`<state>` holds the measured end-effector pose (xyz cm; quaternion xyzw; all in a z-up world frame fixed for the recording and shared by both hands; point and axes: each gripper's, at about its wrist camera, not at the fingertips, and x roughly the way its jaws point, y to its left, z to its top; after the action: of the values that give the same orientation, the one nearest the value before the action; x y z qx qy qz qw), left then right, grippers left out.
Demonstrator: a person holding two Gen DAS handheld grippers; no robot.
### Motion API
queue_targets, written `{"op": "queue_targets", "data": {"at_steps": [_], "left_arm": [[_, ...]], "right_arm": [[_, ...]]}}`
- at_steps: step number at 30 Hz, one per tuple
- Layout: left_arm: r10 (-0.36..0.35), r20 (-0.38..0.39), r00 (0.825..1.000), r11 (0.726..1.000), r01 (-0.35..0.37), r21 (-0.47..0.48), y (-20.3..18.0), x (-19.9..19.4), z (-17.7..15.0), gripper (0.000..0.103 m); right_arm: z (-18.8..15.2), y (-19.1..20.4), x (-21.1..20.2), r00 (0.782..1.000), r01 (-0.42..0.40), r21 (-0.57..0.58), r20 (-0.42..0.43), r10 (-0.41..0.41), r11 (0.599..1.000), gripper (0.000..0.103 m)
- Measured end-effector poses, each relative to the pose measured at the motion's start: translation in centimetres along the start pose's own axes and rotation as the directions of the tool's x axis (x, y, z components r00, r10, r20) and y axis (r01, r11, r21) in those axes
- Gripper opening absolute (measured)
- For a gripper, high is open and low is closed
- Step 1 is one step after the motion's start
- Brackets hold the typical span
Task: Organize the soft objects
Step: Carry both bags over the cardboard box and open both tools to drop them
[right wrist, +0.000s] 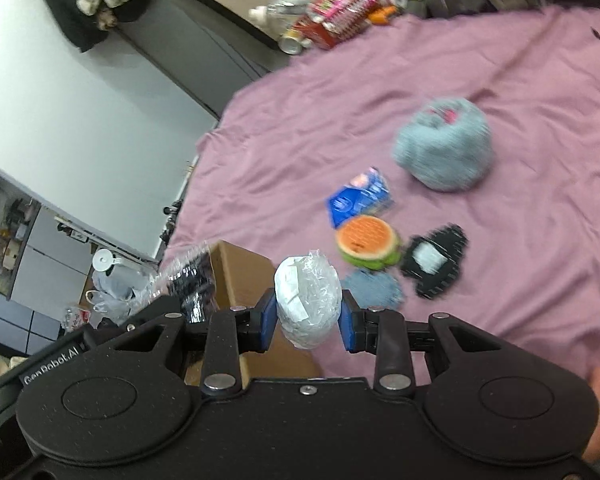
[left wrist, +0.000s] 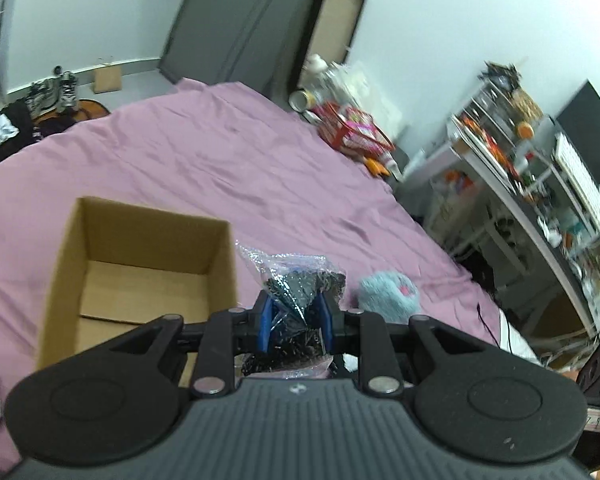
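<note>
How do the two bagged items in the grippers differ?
Contents: the left gripper holds a clear bag of dark fabric; the right gripper holds a white wrapped bundle.
Shape: the dark bag is loose and crinkled with a pointed top corner; the white bundle is a compact oval.
Position: the dark bag is beside the cardboard box; the white bundle is in front of its outer side.
Shared: both plastic-wrapped, both gripped.

A lived-in bedroom: a pink-sheeted bed [left wrist: 228, 160], a cluttered desk [left wrist: 512, 184] beside it (shoes [left wrist: 54, 90] beyond the bed).

L gripper [left wrist: 296, 316], R gripper [right wrist: 308, 316]: jaws clamped.
</note>
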<state>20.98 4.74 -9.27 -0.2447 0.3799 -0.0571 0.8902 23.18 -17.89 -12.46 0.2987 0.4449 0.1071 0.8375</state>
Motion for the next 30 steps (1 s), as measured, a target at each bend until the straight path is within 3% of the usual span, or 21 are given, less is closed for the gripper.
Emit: {"op": "queue_targets", "data": {"at_steps": [10, 16, 26, 30], "left_arm": [[0.100, 0.036, 0.994, 0.992, -0.097, -0.078, 5.5, -2.1, 1.6, 0.024], [0.140, 0.001, 0.990, 0.982, -0.138, -0.126, 8.4, -1.4, 1.9, 0.024], [0.117, -0.072, 0.991, 0.976, -0.128, -0.174, 11.9, 1.0, 1.0, 0.024], [0.103, -0.055, 0.993, 0.981, -0.111, -0.160, 12.6, 1.1, 1.3, 0.025]], "right_arm": [[-0.7, 5.8, 2.1, 0.998, -0.061, -0.105, -0.014, 0.060, 0.993, 0.031], [-1.6, 7.9, 3.7, 0.997, -0.064, -0.123, -0.041, 0.060, 0.990, 0.031], [-2.8, 10.0, 6.2, 0.998, -0.008, -0.133, -0.068, -0.001, 0.991, 0.031], [-3.3, 10.3, 7.4, 0.997, -0.008, -0.123, -0.079, -0.002, 0.992, 0.031]]}}
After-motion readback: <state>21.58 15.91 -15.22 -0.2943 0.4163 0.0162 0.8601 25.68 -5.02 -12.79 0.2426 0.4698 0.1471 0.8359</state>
